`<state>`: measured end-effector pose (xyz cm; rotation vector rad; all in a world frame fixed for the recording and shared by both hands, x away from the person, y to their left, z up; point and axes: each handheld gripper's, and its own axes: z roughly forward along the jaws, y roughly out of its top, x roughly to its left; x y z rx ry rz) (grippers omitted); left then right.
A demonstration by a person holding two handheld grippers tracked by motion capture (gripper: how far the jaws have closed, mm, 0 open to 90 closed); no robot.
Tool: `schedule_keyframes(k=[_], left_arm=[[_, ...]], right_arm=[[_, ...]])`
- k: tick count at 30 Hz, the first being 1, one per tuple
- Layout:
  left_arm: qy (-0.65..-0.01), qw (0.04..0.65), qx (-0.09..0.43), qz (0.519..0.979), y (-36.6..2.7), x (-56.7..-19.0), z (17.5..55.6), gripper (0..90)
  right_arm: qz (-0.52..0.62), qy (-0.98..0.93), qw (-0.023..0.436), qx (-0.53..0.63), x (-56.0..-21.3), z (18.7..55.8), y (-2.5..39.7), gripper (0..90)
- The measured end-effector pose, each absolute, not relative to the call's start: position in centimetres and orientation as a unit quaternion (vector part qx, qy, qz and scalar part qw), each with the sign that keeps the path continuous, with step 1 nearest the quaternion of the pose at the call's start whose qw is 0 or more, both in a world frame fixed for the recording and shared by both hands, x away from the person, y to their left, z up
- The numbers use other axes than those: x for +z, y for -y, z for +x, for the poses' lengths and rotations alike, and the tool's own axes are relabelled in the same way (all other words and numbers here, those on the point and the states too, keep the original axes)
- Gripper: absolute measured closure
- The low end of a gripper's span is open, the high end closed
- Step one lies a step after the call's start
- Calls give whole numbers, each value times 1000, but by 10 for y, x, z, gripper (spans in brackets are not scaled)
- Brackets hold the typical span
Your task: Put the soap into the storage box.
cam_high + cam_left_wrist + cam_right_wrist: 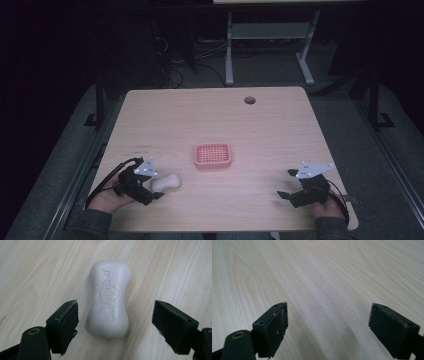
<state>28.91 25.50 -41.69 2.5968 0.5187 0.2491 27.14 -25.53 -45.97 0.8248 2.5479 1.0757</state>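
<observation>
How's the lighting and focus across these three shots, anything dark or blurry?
High view: dim, surroundings nearly black, the light wooden table lit. Left gripper view: bright, the white embossed soap bar sharp. Right gripper view: bright, far wood grain soft, faint shadow between the open jaws.

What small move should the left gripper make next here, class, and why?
Probably ease the left gripper forward and down a little, then close. Its fingers stand open on either side of the white soap bar's near end without touching it, so the bar lies unheld on the table. The pink soap dish sits empty nearby.
</observation>
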Motion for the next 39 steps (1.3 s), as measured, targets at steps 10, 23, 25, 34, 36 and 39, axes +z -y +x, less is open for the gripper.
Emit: schedule_keyframes(k=[10,23,25,34,36,39], left_arm=[[-185,222,68,955,-247,-424,305,246],[-178,204,48,961,-239,-429,314,341],[-178,200,45,962,-237,-429,315,349],[-175,191,33,965,-233,-434,319,397],[-177,186,29,966,-231,-436,320,404],[-176,179,27,968,-230,-436,322,418]], right_arm=[[279,-878,129,367,-460,271,255,150],[279,-879,136,361,-460,270,253,150],[279,-879,138,361,-460,270,253,150],[277,-878,141,364,-460,270,254,150],[276,-878,142,364,-460,270,253,150],[277,-877,142,366,-460,270,254,150]])
